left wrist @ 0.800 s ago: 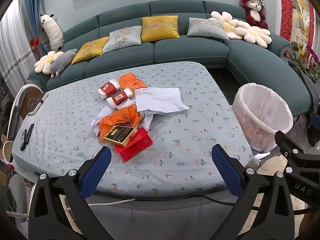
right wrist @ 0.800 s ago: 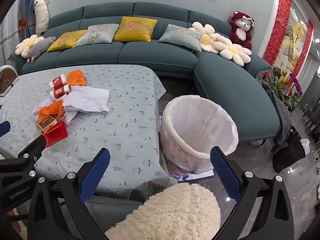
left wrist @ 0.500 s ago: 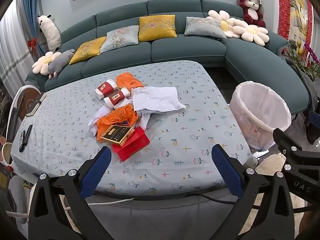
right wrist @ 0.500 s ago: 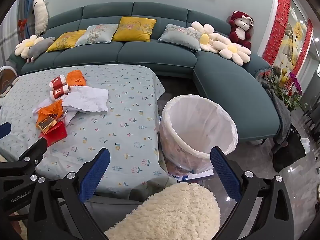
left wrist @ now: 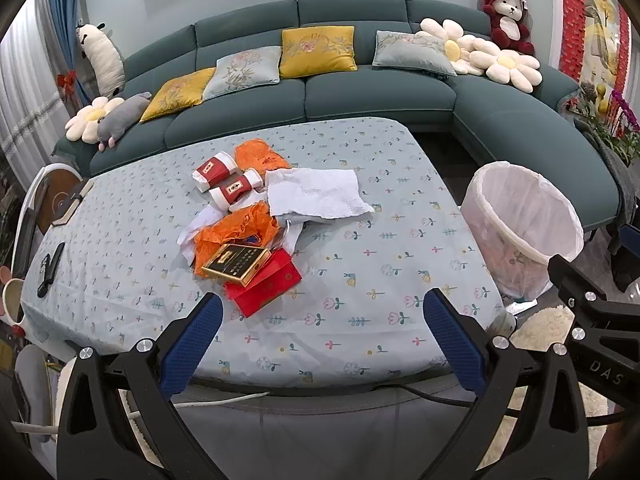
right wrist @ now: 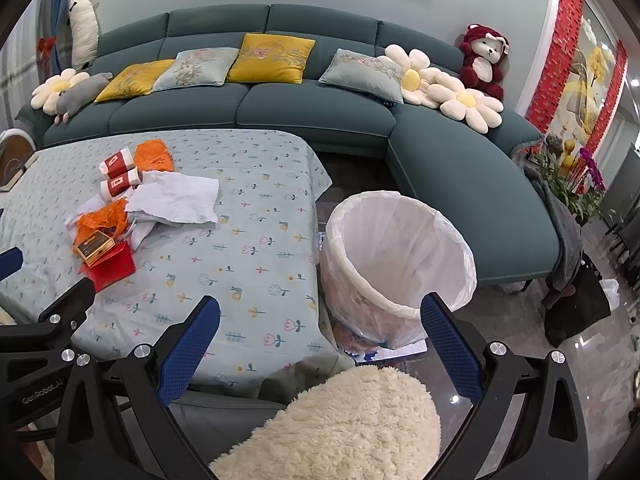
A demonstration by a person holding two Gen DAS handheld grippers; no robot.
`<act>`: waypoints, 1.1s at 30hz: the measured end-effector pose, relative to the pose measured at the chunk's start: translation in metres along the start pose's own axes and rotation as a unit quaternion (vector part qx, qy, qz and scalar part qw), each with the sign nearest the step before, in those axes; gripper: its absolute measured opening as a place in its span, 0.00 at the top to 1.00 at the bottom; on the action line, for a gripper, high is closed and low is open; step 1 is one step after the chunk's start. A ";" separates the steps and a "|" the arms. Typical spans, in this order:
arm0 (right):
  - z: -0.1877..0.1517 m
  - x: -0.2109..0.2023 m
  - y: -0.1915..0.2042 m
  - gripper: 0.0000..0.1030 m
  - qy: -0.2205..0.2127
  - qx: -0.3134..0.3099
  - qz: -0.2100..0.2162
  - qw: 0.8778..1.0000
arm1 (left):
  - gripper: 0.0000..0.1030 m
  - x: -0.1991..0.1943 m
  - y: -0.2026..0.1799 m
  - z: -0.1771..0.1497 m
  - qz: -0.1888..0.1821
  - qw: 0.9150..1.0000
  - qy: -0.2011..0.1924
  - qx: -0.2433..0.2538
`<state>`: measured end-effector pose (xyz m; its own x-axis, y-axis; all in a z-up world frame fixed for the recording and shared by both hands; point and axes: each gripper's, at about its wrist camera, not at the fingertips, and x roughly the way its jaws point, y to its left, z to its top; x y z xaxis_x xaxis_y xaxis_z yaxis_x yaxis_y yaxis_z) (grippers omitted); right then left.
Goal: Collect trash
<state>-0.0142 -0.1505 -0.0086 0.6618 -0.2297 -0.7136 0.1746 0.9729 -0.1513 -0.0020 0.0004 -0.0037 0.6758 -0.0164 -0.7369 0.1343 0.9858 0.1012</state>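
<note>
Red envelope (left wrist: 264,286) lies just beyond the wide-open left claw (left wrist: 320,338).

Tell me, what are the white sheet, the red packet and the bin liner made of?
White sheet: looks like paper towel, matte, with a dimpled embossed pattern and soft creases.
Red packet: probably card or stiff paper, flat with crisp edges and a slight sheen.
Bin liner: thin plastic film, translucent and wrinkled, folded over the bin's rim.

Two red-labelled white paper cups (left wrist: 230,182); two crumpled orange wrappers (left wrist: 236,232); one white-lined round bin (left wrist: 524,224); two yellow square cushions (left wrist: 318,52).
</note>
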 end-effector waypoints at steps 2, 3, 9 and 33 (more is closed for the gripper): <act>0.001 -0.001 0.001 0.07 -0.001 -0.001 -0.001 1.000 | 0.07 -0.001 0.002 0.000 0.000 1.000 0.000 -0.001; 0.001 -0.001 0.002 0.07 -0.001 -0.002 -0.001 1.000 | 0.07 -0.001 0.004 0.000 0.000 1.000 0.000 -0.002; 0.001 -0.002 0.004 0.07 -0.002 -0.003 -0.003 1.000 | 0.07 0.001 0.001 -0.001 0.003 1.000 0.004 -0.008; 0.007 -0.008 0.012 0.07 -0.015 -0.021 -0.011 1.000 | 0.07 -0.002 0.004 -0.003 0.002 1.000 0.005 -0.016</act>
<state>-0.0121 -0.1374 0.0003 0.6805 -0.2513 -0.6883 0.1591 0.9676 -0.1960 -0.0050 0.0048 -0.0032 0.6684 -0.0099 -0.7437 0.1072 0.9908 0.0830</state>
